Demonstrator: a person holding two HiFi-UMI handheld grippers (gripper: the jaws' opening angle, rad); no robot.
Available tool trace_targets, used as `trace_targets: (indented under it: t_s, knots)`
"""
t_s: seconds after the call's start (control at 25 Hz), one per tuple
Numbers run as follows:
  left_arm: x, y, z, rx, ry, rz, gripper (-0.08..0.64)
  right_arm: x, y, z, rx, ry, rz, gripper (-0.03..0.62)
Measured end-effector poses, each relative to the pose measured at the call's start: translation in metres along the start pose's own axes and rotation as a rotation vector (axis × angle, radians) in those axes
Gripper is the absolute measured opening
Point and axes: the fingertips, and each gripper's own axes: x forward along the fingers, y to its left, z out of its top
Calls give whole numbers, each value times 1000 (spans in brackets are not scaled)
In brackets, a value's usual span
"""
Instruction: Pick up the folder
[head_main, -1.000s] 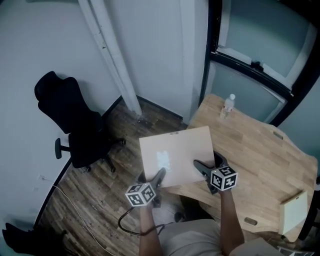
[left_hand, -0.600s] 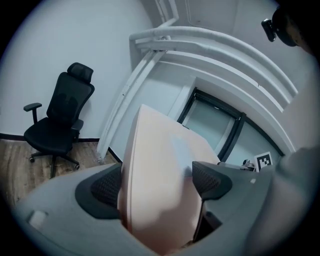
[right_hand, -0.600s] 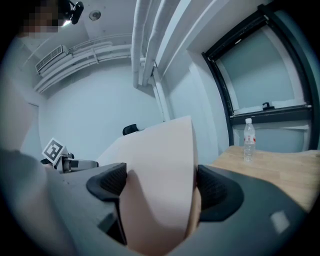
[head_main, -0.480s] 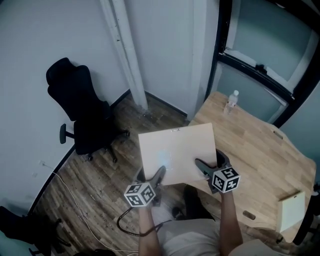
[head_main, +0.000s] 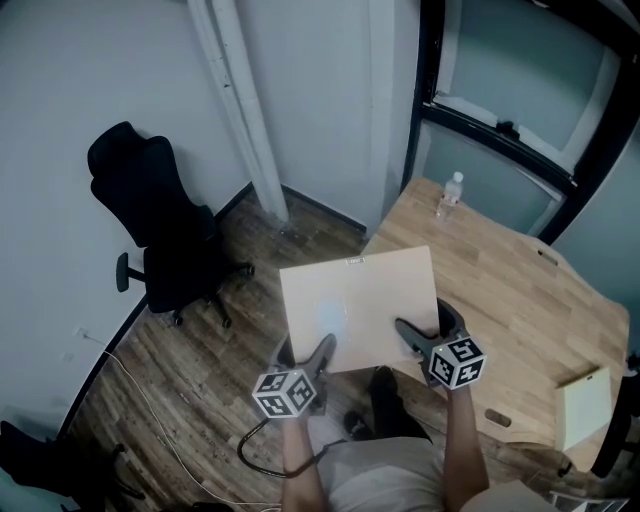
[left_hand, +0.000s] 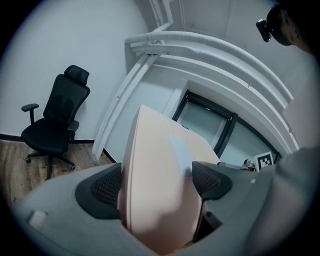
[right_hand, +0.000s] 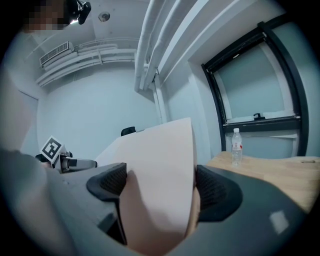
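Note:
A pale beige folder is held flat in the air, off the left end of the wooden table, partly over the floor. My left gripper is shut on its near left edge. My right gripper is shut on its near right edge. In the left gripper view the folder fills the gap between the jaws. Likewise in the right gripper view the folder sits pinched between both pads, with the left gripper's marker cube beyond it.
A black office chair stands on the wood floor at left. A clear water bottle stands near the table's far edge by the dark-framed window. A white box lies at the table's right. A white pipe runs down the wall.
The folder has stayed clamped in both grippers and shifted slightly right and toward me. The head view has panned a little.

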Motion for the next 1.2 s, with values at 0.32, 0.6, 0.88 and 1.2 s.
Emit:
trace_targets:
  t_s: [0.32, 0.6, 0.88, 1.2]
  knots:
    - [-6, -13, -4, 6, -10, 8, 428, -12, -3, 0, -1, -6, 19, 439]
    - [-14, -1, -1, 1, -26, 34, 428, -1, 7, 0, -23, -8, 36, 439]
    - [-9, -1, 1, 1, -29, 42, 428, 5, 4, 2, -29, -9, 45, 439]
    - [-4, -1, 4, 8, -26, 45, 428, 9, -1, 3, -24, -13, 47, 439]
